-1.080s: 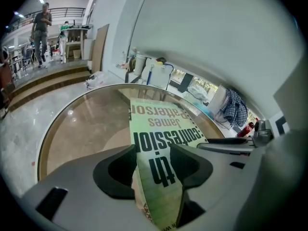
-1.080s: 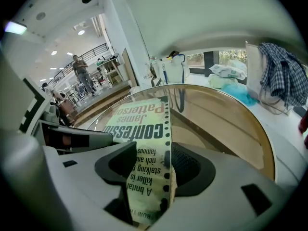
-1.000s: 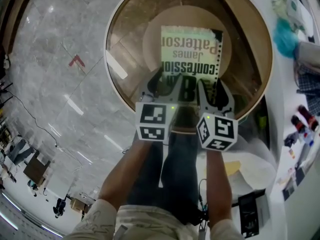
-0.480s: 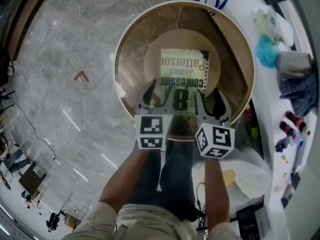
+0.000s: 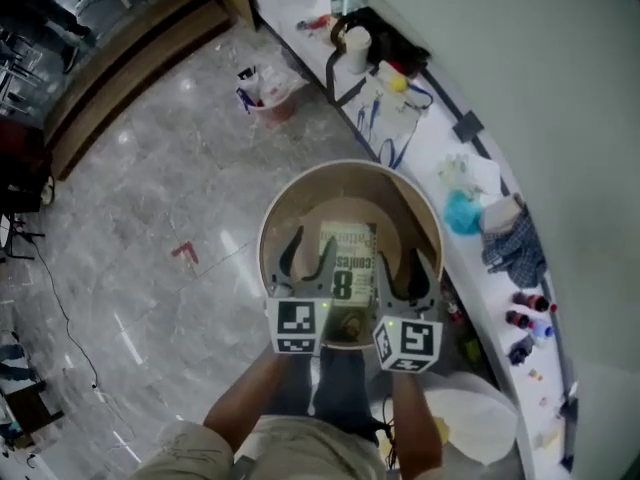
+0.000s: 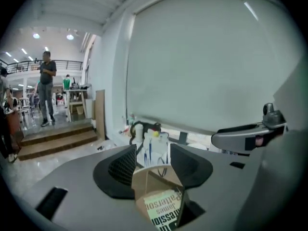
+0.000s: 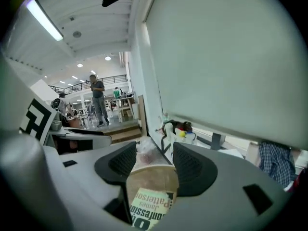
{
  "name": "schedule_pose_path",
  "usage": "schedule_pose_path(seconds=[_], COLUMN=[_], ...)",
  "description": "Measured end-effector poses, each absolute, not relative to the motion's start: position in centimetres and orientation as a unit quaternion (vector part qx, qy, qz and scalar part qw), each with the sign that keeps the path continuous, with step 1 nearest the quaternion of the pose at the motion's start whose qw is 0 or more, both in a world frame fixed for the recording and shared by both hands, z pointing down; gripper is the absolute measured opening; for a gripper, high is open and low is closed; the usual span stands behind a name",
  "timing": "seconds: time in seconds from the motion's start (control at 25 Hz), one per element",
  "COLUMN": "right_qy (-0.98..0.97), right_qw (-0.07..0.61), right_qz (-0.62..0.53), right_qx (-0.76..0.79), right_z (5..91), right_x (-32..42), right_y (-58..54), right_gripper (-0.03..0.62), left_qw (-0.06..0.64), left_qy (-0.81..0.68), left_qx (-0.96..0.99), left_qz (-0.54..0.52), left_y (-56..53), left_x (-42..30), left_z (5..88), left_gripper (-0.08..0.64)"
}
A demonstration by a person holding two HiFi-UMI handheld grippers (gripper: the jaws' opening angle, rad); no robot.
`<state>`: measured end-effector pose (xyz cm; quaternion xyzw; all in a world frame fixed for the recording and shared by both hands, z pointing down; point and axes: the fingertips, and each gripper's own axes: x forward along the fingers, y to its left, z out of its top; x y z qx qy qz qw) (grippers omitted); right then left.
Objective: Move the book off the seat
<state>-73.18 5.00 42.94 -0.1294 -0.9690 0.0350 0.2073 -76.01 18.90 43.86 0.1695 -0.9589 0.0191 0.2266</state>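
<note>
A paperback book [image 5: 349,266] with a pale green cover lies flat in the middle of a round wooden seat [image 5: 272,230] with a raised rim. My left gripper [image 5: 309,256] hovers open over the book's near left corner. To its right, the right gripper [image 5: 406,266] is open too, by the book's near right edge. Neither holds anything. In the left gripper view the book [image 6: 162,209] and the seat [image 6: 147,181] show below the open left gripper [image 6: 151,160]. The right gripper view has the book [image 7: 150,204] under the open right gripper [image 7: 153,160].
A long white counter [image 5: 455,158] runs along the wall at the right, with a cup, cables, cloths and small bottles on it. A small red bin [image 5: 270,104] stands on the marble floor behind the seat. Wooden steps [image 5: 120,53] lie far left. People stand in the distance.
The head view has pulled up and back, so the seat and book look much smaller. Both grippers stay open over the book's near edge. The book has not moved.
</note>
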Motion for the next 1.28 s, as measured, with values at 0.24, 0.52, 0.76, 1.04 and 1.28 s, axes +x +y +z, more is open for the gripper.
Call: schedule_pose_path(seconds=[0.24,0.52,0.76,1.04,1.28], right_qy=[-0.977,-0.981,-0.979,-0.977,-0.976], right_qw=[0.134,0.057,0.006,-0.004,-0.009], right_qz=[0.042,0.03,0.017,-0.02,-0.022], right_qx=[-0.159,-0.185,-0.204,-0.211,-0.215], right_z=[31.6,21.7,16.6,15.0,14.6], right_x=[-74.3,-73.8,-74.3,-74.3,-74.4], right_y=[6.2,9.3,11.8,14.5,15.0], right_gripper=[0.236,0.236,0.038,0.003,0.003], left_qw=[0.134,0.076,0.024,-0.001,-0.004], left_qy=[-0.976,-0.984,-0.99,-0.991,-0.991], left_qx=[0.166,0.157,0.138,0.131,0.128], left_qz=[0.033,0.04,0.03,0.035,0.035], left_y=[19.6,21.9,24.0,25.1,25.5], left_x=[-77.3,-75.3,-75.3,-75.3,-75.5], left_z=[30.9,21.8,17.5,15.5,15.4], left_gripper=[0.222,0.221,0.053,0.003,0.003])
